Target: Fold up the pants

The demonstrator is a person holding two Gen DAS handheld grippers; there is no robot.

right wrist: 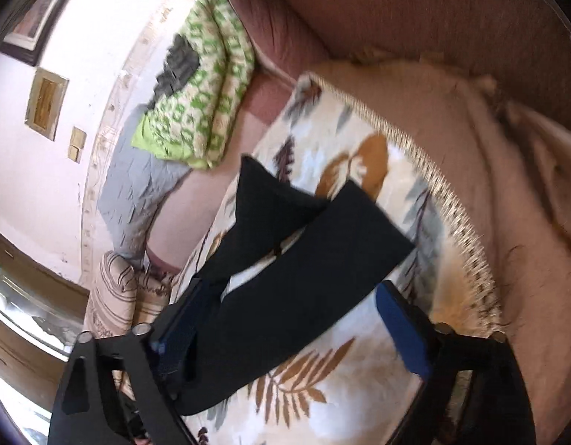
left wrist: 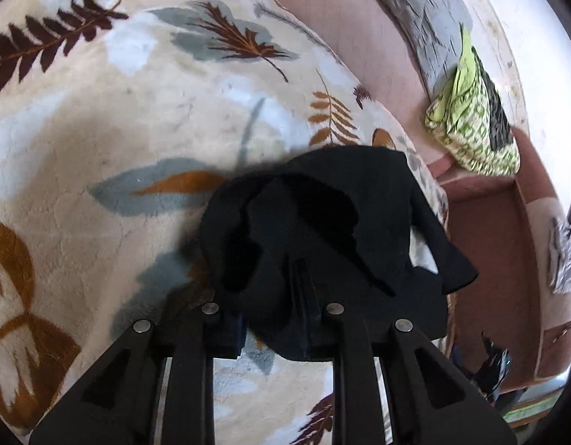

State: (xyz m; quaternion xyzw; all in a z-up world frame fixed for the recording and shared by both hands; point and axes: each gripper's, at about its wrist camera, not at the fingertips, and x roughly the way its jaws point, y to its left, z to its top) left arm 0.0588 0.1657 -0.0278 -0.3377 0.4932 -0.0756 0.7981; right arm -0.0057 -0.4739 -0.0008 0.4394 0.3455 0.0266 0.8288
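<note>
The black pants (left wrist: 322,230) lie bunched on a cream blanket with leaf print (left wrist: 137,118). My left gripper (left wrist: 281,319) is down on the near edge of the pants; the cloth covers its fingertips, and the jaws look closed on the fabric. In the right wrist view the pants (right wrist: 285,278) stretch as a long black strip across the blanket (right wrist: 359,148). My right gripper (right wrist: 292,333) is open wide, its blue pads (right wrist: 407,330) apart; the strip lies over the left finger (right wrist: 181,330) and between the jaws.
A folded green-and-white patterned quilt (left wrist: 474,118) sits on the pink sofa (left wrist: 359,37) beyond the blanket; it also shows in the right wrist view (right wrist: 200,89). A striped cushion (right wrist: 115,296) lies at the left. The blanket's fringed edge (right wrist: 452,215) runs along the sofa.
</note>
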